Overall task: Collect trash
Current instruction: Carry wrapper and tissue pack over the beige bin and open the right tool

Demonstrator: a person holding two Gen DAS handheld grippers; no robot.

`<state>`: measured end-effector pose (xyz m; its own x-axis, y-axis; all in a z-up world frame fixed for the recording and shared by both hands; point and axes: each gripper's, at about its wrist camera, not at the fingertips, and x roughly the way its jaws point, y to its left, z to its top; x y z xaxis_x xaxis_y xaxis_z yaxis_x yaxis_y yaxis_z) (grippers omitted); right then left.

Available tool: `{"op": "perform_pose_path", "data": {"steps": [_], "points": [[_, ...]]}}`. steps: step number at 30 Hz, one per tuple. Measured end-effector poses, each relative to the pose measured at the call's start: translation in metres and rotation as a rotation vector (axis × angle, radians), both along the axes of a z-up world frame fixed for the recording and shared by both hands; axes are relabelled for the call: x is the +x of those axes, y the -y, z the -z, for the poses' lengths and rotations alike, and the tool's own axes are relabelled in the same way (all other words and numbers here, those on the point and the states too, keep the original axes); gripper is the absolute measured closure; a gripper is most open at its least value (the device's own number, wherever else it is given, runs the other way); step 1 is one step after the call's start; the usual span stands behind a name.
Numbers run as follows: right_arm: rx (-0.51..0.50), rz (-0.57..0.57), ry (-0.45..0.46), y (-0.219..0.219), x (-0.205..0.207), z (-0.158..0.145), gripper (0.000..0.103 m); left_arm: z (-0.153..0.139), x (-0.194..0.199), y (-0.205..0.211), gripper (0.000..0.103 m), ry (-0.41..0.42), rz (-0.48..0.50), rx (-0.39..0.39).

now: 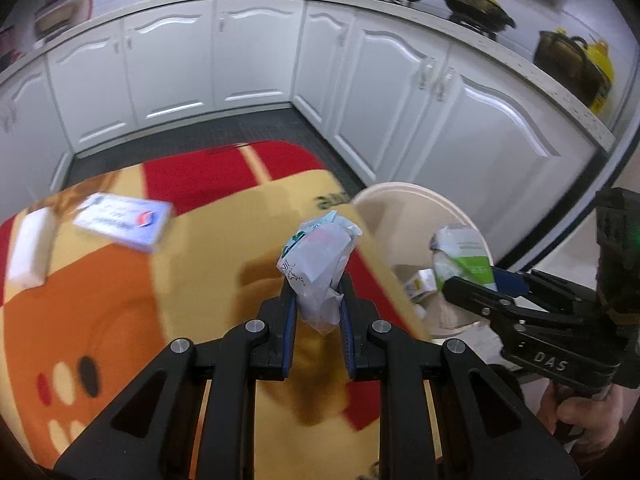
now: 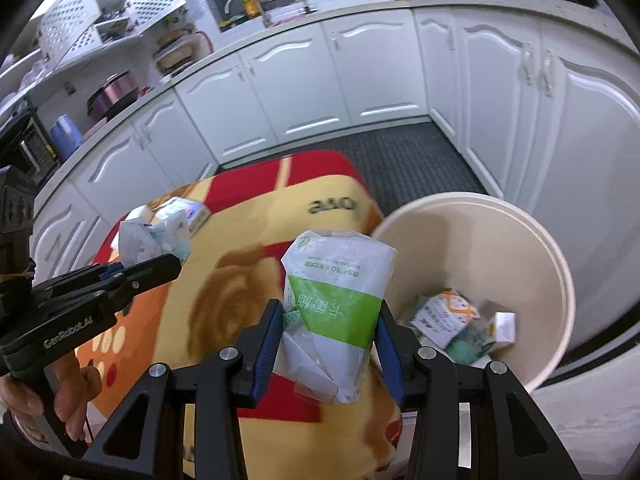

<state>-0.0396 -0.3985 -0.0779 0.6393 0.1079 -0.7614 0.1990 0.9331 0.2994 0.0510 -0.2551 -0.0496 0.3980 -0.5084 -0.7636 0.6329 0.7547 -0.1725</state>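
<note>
Two wrappers in hand: left gripper (image 1: 318, 300) clamped on crumpled plastic wrapper (image 1: 318, 260), right gripper (image 2: 328, 344) clamped on green-white tissue pack (image 2: 336, 300). Bin (image 2: 560, 280) at 2 o'clock, w/ trash inside. Both look light, soft, slippery; pinch mid-body, firm.

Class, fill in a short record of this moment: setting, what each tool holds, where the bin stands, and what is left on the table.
Setting: kitchen with white cabinets
Left tool: shut on crumpled wrapper
Right tool: shut on green-and-white tissue pack
Bin: beside the table, already holding small boxes
Left on table: blue-and-white box, white block
</note>
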Motion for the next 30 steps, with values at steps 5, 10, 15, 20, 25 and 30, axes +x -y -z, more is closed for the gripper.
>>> {"op": "perform_pose_path", "data": {"steps": [5, 10, 15, 20, 25, 30], "points": [[0.007, 0.054, -0.010, 0.024, -0.011, 0.005, 0.059, 0.006, -0.005, 0.033, 0.087, -0.036, 0.047, -0.006], [0.016, 0.096, -0.030, 0.044, -0.018, 0.014, 0.059, 0.013, -0.012, 0.065, 0.087, -0.041, 0.090, 0.011], [0.030, 0.132, -0.054, 0.064, -0.020, 0.024, 0.059, 0.025, -0.013, 0.090, 0.087, -0.058, 0.115, 0.025], [0.032, 0.156, -0.076, 0.076, -0.021, 0.034, 0.059, 0.034, -0.013, 0.100, 0.087, -0.059, 0.125, 0.040], [0.041, 0.175, -0.095, 0.086, -0.022, 0.043, 0.059, 0.039, -0.011, 0.106, 0.087, -0.063, 0.126, 0.049], [0.048, 0.187, -0.108, 0.092, -0.022, 0.050, 0.059, 0.042, -0.010, 0.108, 0.086, -0.061, 0.124, 0.053]]}}
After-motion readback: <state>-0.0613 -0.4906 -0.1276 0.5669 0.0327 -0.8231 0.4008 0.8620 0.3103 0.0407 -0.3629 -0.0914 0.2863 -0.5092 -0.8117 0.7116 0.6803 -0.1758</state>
